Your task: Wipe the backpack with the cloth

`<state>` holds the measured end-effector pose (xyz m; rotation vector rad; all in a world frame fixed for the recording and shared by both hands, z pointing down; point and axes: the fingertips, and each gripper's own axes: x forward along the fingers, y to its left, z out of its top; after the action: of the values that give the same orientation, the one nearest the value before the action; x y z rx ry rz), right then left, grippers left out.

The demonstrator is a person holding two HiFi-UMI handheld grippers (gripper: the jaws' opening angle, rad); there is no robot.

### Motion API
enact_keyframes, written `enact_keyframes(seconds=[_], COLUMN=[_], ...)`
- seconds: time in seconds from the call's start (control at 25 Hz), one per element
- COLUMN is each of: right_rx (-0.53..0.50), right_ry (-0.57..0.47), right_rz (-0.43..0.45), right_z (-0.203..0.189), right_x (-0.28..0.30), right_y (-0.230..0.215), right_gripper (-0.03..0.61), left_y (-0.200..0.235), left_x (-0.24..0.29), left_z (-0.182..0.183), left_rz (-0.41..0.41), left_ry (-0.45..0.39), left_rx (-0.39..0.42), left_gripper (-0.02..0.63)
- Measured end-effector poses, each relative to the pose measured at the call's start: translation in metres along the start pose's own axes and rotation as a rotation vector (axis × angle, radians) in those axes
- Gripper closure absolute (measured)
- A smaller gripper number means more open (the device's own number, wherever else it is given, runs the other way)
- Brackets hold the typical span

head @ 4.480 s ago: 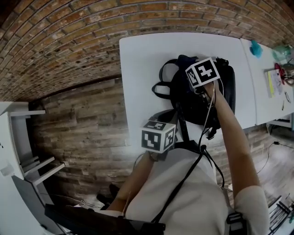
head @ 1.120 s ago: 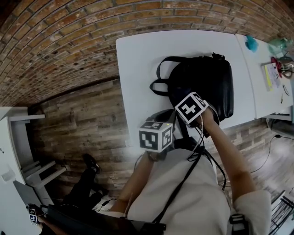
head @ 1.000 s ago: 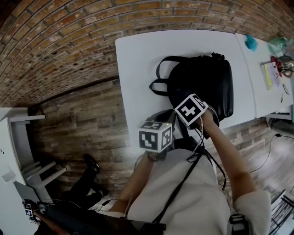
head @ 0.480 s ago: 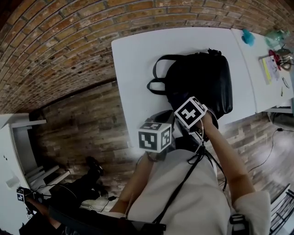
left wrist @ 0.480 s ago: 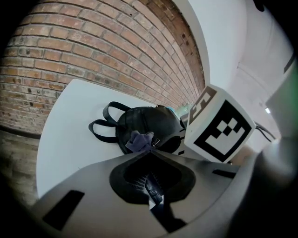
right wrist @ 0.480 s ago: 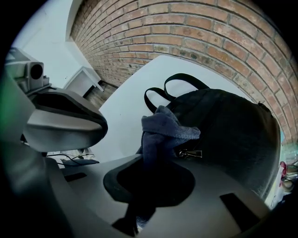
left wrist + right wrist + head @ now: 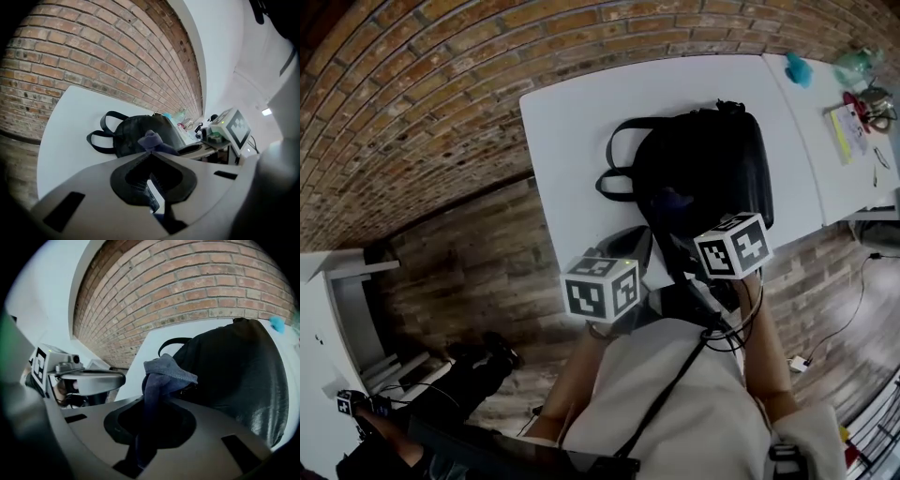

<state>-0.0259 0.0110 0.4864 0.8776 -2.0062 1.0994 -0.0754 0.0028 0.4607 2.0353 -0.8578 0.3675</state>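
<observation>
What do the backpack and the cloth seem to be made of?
The backpack: black, probably faux leather or coated fabric; smooth surface with soft sheen. The cloth: blue-grey soft textile, matte; it folds limply and shows a stitched edge.

Pale short-sleeved shirt [image 7: 694,422], and a black cable [image 7: 675,380] trails back from the right gripper [image 7: 157,401] across it. That one and the left gripper [image 7: 151,155] are grey, each topped by a white, black-marked cube [image 7: 600,289].

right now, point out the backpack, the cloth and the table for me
backpack [image 7: 712,169]: head view, middle of its black body
cloth [image 7: 168,371]: right gripper view, bunched blue top fold
table [image 7: 567,112]: head view, bare white top left of the backpack
</observation>
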Motion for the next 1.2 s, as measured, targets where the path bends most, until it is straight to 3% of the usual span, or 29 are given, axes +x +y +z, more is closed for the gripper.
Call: enact_keyframes(seconds=[0.24, 0.56, 0.8, 1.2], right_rx=[0.100, 0.075, 0.131, 0.102], right_ry=[-0.307, -0.576, -0.665, -0.697], right_rz=[0.168, 0.232, 0.244, 0.331], right_z=[0.030, 0.049, 0.047, 0.017], right_x=[-0.066, -0.140, -0.158, -0.178], right_y=[-0.006, -0.025, -0.031, -0.027], right_gripper=[0.531, 0.531, 0.531, 0.531], left_y=[-0.020, -0.045, -0.058, -0.082], left_x=[0.002, 0.006, 0.014, 0.003], left_z=[0.035, 0.067, 0.062, 0.032], left_rz=[-0.185, -0.240, -0.268, -0.179], left_ry=[-0.072, -0.110, -0.067, -0.138], left_rx=[-0.066, -0.038, -0.025, -0.018], left_gripper=[0.609, 0.609, 0.609, 0.609])
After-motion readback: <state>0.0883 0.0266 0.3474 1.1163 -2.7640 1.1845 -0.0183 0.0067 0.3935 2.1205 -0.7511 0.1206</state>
